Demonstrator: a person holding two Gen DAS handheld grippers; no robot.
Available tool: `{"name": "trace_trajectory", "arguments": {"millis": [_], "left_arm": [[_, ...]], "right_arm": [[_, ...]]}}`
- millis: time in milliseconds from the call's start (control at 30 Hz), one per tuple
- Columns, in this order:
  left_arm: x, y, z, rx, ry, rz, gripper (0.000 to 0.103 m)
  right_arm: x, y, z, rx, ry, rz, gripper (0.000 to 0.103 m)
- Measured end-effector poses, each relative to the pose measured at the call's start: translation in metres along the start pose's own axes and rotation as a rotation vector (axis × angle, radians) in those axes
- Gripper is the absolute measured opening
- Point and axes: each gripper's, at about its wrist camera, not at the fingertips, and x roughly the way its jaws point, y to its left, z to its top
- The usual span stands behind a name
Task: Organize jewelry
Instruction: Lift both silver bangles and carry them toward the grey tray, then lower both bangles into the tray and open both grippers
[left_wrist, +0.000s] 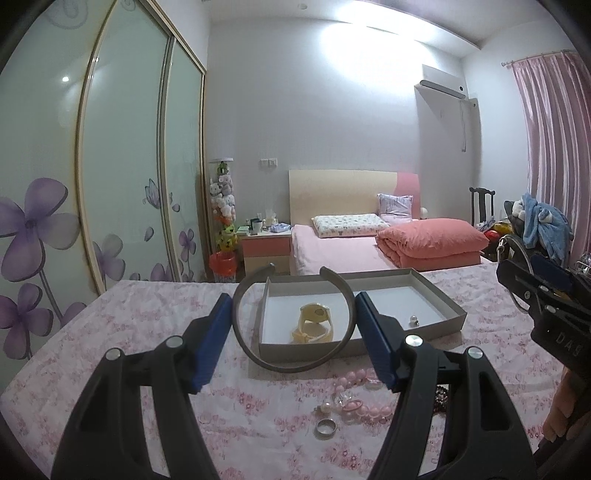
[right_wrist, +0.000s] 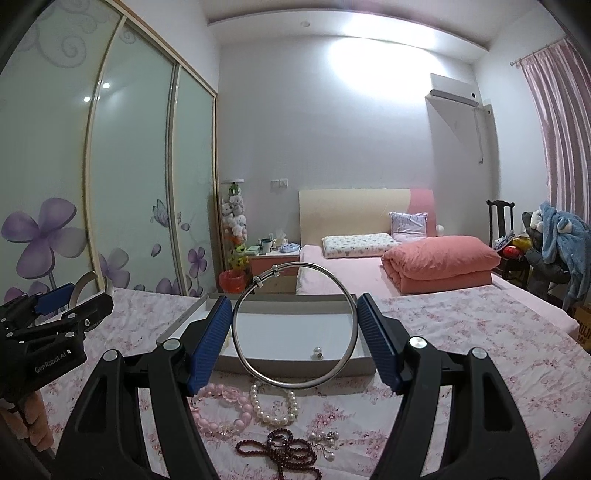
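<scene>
My left gripper (left_wrist: 293, 328) is shut on a dark open cuff bangle (left_wrist: 284, 363), held upright in front of the grey jewelry box (left_wrist: 306, 349). A yellow watch (left_wrist: 314, 323) lies in the box's left compartment and a pearl earring (left_wrist: 414, 320) in the right one. My right gripper (right_wrist: 294, 332) is shut on a thin silver bangle (right_wrist: 295, 384), held upright over the box's (right_wrist: 295, 367) right compartment. Pink beads (right_wrist: 221, 406), a pearl bracelet (right_wrist: 273, 406), a dark red bead string (right_wrist: 288, 450) and a silver ring (left_wrist: 325, 428) lie on the floral cloth.
The floral cloth (left_wrist: 147, 314) covers the work surface. A bed with a folded pink quilt (left_wrist: 432, 243) stands behind it. Sliding wardrobe doors (left_wrist: 122, 166) stand at the left. A chair with clothes (right_wrist: 554, 240) stands at the right.
</scene>
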Motion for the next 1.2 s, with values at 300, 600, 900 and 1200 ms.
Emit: {"name": "trace_trajectory", "arguments": {"millis": [300, 600, 900, 1200], "left_arm": [[0.0, -0.001, 0.001, 0.004, -0.022, 0.014, 0.066], [-0.001, -0.006, 0.002, 0.011, -0.048, 0.034, 0.066], [-0.001, -0.007, 0.003, 0.011, -0.069, 0.057, 0.066], [0.0, -0.008, 0.004, 0.013, -0.07, 0.058, 0.066]], "right_arm": [[-0.007, -0.002, -0.001, -0.005, -0.057, -0.04, 0.07], [-0.011, -0.001, -0.003, -0.027, -0.099, -0.067, 0.07], [-0.01, -0.001, -0.003, -0.021, -0.108, -0.078, 0.07], [-0.01, 0.001, -0.003, -0.021, -0.109, -0.079, 0.07]]}}
